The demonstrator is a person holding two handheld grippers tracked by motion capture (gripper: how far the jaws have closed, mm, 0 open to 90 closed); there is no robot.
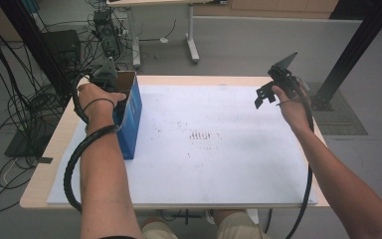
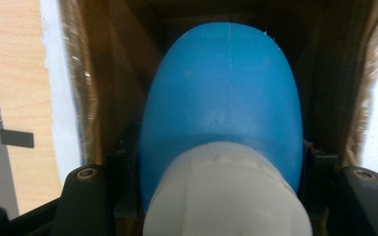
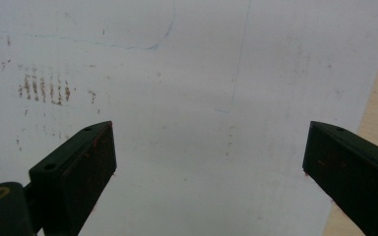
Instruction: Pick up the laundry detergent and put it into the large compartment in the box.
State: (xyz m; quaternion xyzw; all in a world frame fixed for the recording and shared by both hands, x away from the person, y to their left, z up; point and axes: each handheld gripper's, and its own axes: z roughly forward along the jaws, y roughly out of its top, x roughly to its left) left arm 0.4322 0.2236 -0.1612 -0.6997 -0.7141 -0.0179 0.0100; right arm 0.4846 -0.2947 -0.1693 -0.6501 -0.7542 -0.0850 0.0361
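Blue bottle (image 2: pixel 221 98) in left tongs (image 2: pixel 221 182), inside box (image 1: pixel 129 112), no legible label

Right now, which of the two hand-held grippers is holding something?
The left hand-held gripper, down in the blue box, is clamped on a blue bottle with a white cap. The right hand-held gripper hangs open above the white sheet.

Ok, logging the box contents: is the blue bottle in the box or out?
In. The blue bottle sits between brown cardboard box walls, gripped by the left tool.
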